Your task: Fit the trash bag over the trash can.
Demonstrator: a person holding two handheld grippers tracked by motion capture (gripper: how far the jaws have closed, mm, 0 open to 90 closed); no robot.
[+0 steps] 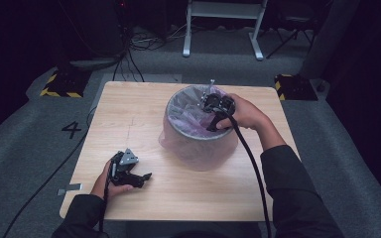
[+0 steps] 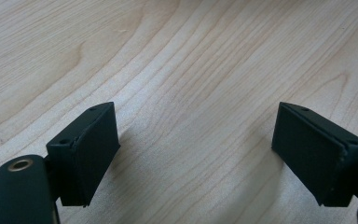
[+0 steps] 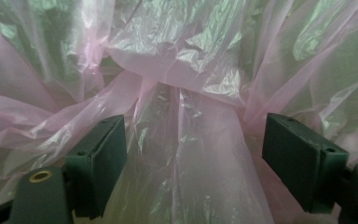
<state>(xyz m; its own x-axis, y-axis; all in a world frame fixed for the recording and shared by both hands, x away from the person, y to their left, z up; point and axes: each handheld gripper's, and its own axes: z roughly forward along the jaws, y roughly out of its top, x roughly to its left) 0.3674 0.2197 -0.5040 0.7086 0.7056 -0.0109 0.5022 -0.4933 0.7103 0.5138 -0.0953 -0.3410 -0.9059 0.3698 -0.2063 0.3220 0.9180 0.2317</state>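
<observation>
From the high view, a round bin [image 1: 201, 148] stands near the middle of the wooden tabletop [image 1: 129, 114], lined with a thin pink plastic bag [image 1: 178, 111] that drapes over its rim and down the outside. The right tool [image 1: 207, 103] is held at the far right part of the bin's mouth, pointing down into the liner. The left tool [image 1: 146, 176] rests low over the near left part of the tabletop, well apart from the bin

In the left gripper view, the left tool [image 2: 196, 149] has its jaws spread wide with bare wood grain between them, grasping nothing

In the right gripper view, the right tool [image 3: 193, 158] is also released, jaws wide, with crumpled pink bag [image 3: 186, 74] folds just ahead and between them
</observation>
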